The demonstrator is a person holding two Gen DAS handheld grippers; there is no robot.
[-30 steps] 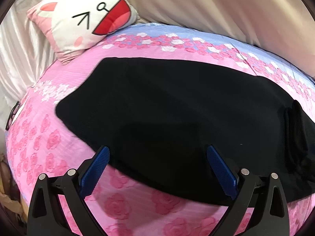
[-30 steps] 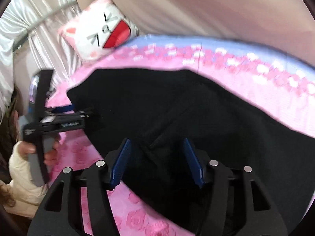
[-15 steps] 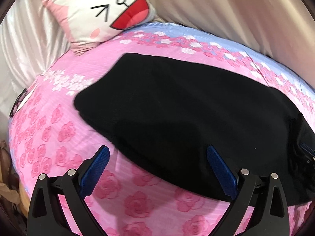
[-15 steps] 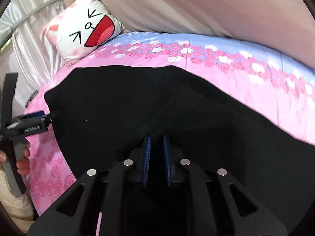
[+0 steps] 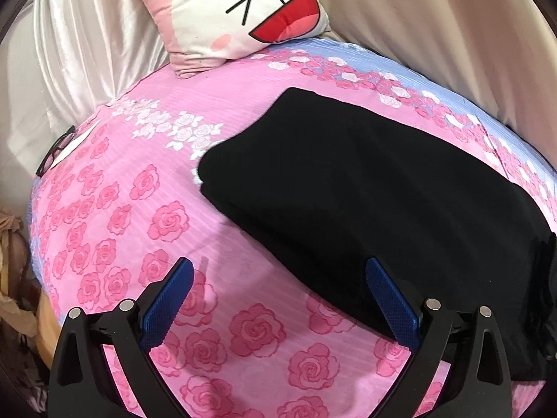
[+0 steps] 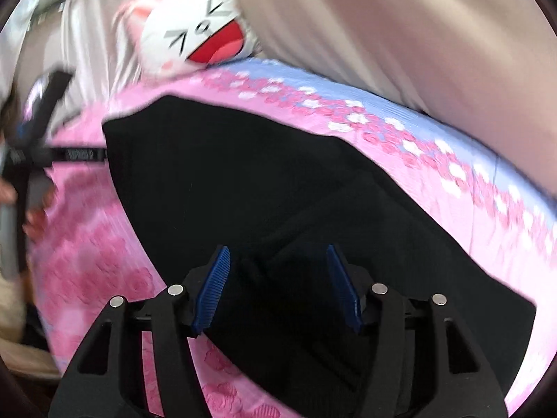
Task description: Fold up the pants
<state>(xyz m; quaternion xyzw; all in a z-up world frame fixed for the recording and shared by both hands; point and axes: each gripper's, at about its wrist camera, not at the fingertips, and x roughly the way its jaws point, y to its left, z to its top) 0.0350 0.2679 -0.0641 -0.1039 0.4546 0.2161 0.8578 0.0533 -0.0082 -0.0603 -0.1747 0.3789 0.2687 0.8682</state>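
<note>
Black pants [image 5: 383, 191] lie folded in a long strip on the pink rose bedsheet [image 5: 156, 216]. My left gripper [image 5: 278, 268] is open wide at the strip's near left end. Its right fingertip is over the cloth edge and its left one over bare sheet. In the blurred right wrist view, my right gripper [image 6: 277, 250] hovers over the pants [image 6: 243, 174]. Its jaws are opening, with black cloth lying under and between the pads, not pinched. The left gripper [image 6: 97, 154] shows there at the pants' far left end, held by a hand [image 6: 33, 216].
A cat-face pillow [image 5: 243, 17] leans at the head of the bed, also seen as the pillow [image 6: 198, 41]. Eyeglasses [image 5: 55, 153] rest at the bed's left edge. Shiny white drapes [image 5: 87, 41] and a beige curtain [image 5: 452, 28] border the bed.
The right gripper shut over the pants half a second ago and now stands parted again. The left gripper has shifted left, so the pants' end now lies to its right.
</note>
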